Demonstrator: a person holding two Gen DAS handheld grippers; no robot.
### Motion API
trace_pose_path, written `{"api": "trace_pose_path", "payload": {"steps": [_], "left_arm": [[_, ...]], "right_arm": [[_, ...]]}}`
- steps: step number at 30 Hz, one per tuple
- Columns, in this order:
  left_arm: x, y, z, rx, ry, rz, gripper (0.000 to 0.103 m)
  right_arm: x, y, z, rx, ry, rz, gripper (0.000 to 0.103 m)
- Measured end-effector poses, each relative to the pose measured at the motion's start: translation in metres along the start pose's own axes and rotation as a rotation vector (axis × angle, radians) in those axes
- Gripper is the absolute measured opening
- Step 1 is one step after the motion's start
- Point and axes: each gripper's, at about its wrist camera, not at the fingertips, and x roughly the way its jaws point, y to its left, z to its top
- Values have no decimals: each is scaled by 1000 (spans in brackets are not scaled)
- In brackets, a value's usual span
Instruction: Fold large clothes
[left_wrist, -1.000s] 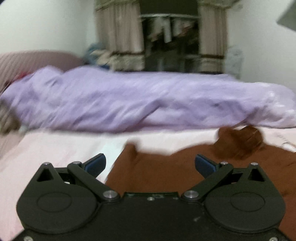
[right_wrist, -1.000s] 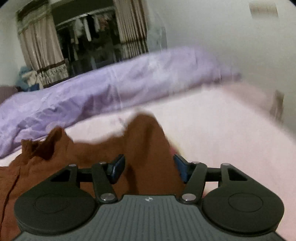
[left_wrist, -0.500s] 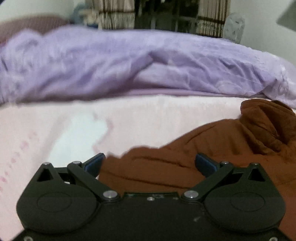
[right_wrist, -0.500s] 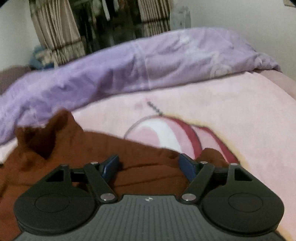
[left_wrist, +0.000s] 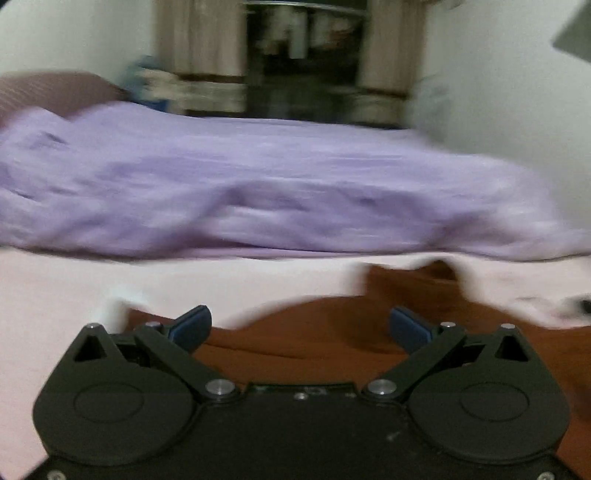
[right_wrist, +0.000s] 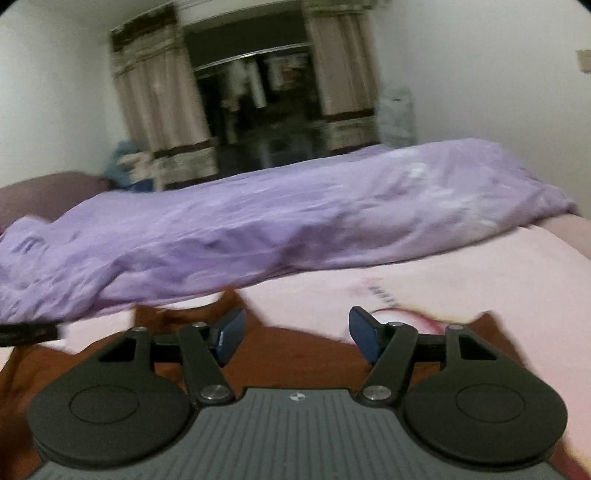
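A brown garment (left_wrist: 325, 328) lies spread on the pink bed cover (left_wrist: 55, 295). It also shows in the right wrist view (right_wrist: 295, 354). My left gripper (left_wrist: 301, 326) is open and empty, low over the garment's near part. My right gripper (right_wrist: 294, 334) is open and empty above the garment, with a brown corner (right_wrist: 491, 325) showing to its right. A raised fold of the garment (left_wrist: 410, 280) sticks up at the far side. Both views are blurred by motion.
A crumpled purple duvet (left_wrist: 258, 192) lies across the far side of the bed, also seen in the right wrist view (right_wrist: 277, 229). Behind it are curtains (right_wrist: 166, 110) and a dark open wardrobe (right_wrist: 266, 103). The pink cover has a printed figure (right_wrist: 410, 314).
Both grippers have tilted up from the bed, so more of the room shows. The garment lies flatter and lower in both views. Both grippers stayed open.
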Motion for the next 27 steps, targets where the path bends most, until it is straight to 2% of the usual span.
{"api": "trace_pose_path", "payload": {"steps": [1, 2, 3, 5, 6, 8, 10, 13, 16, 18, 19, 23, 27], "left_arm": [[3, -8, -7, -6, 6, -64, 103], [10, -17, -15, 12, 43, -87, 103], [21, -28, -23, 69, 90, -56, 103], [45, -47, -42, 213, 162, 73, 103], [51, -54, -51, 249, 169, 102, 103], [47, -63, -53, 289, 127, 131, 103], [41, -62, -52, 284, 107, 134, 103], [37, -56, -43, 228, 167, 196, 103], [14, -72, -38, 261, 84, 224, 103], [10, -82, -42, 285, 71, 215, 103], [14, -84, -46, 288, 80, 200, 103], [37, -82, -64, 289, 106, 241, 103], [31, -83, -61, 281, 94, 235, 103]], "right_arm": [[5, 8, -4, -23, 23, 16, 76], [12, 16, -11, -46, 55, 20, 76], [24, 22, -18, -68, 107, 5, 76], [54, 27, -34, -105, 241, -52, 76], [61, 26, -40, -103, 254, -53, 76], [59, 26, -39, -102, 245, -51, 76], [51, 25, -35, -83, 208, -40, 76], [45, 25, -32, -61, 183, -43, 76], [32, 34, -26, -45, 136, -27, 76], [21, 42, -25, -27, 114, 9, 76], [19, 47, -25, -24, 110, 23, 76], [32, 63, -42, -87, 160, 31, 80], [39, 52, -42, -25, 175, 47, 81]]}}
